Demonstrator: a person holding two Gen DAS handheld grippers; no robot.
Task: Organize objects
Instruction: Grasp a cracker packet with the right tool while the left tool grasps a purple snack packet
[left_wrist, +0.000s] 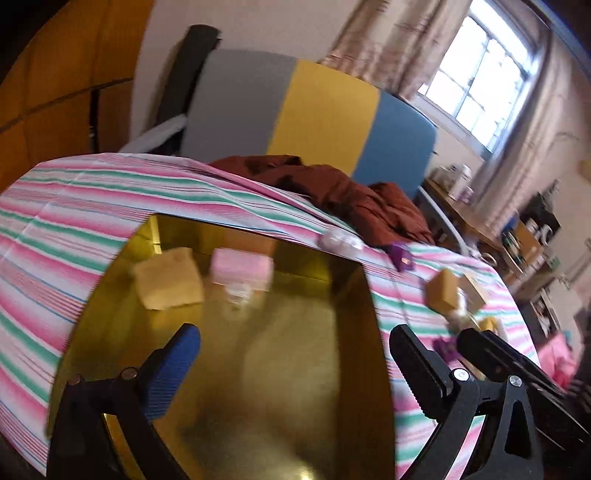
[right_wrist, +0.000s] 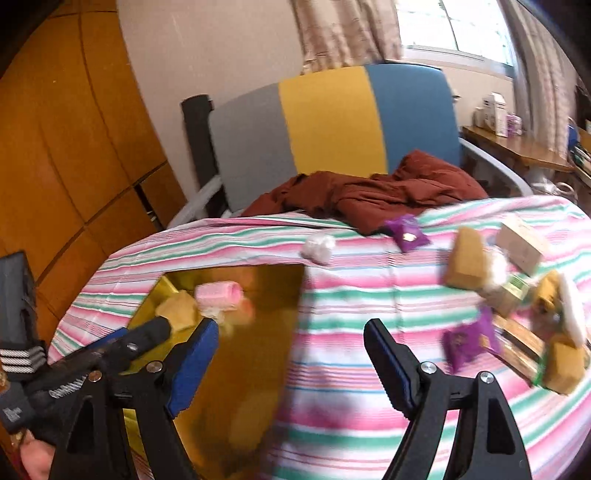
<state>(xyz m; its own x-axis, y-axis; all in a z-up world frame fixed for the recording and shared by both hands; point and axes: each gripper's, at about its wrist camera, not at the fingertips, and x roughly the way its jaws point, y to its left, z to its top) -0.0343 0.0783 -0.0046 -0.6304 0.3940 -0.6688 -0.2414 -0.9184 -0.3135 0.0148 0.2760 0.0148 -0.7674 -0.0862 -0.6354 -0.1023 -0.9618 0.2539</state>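
Observation:
A shiny gold tray (left_wrist: 354, 317) (right_wrist: 266, 350) lies on the striped tablecloth. In it sit a tan box (left_wrist: 168, 278) (right_wrist: 177, 310) and a pink box (left_wrist: 242, 267) (right_wrist: 219, 293). My left gripper (left_wrist: 295, 369) (right_wrist: 122, 350) hangs over the tray, open wide and empty. My right gripper (right_wrist: 291, 365) is open over the cloth at the tray's right edge, with nothing between its fingers; its tip (left_wrist: 498, 354) shows in the left wrist view. To the right lies a heap of small items: a tan box (right_wrist: 465, 262), a white box (right_wrist: 521, 243), purple packets (right_wrist: 467, 341) (right_wrist: 406, 230), a white wad (right_wrist: 319, 247).
A crumpled brown cloth (right_wrist: 388, 195) (left_wrist: 351, 192) lies at the table's far edge. Behind it stands a chair with a grey, yellow and blue back (right_wrist: 332, 122). A wooden wardrobe (right_wrist: 66, 147) is at the left. A cluttered wooden desk (right_wrist: 517, 147) is under the window.

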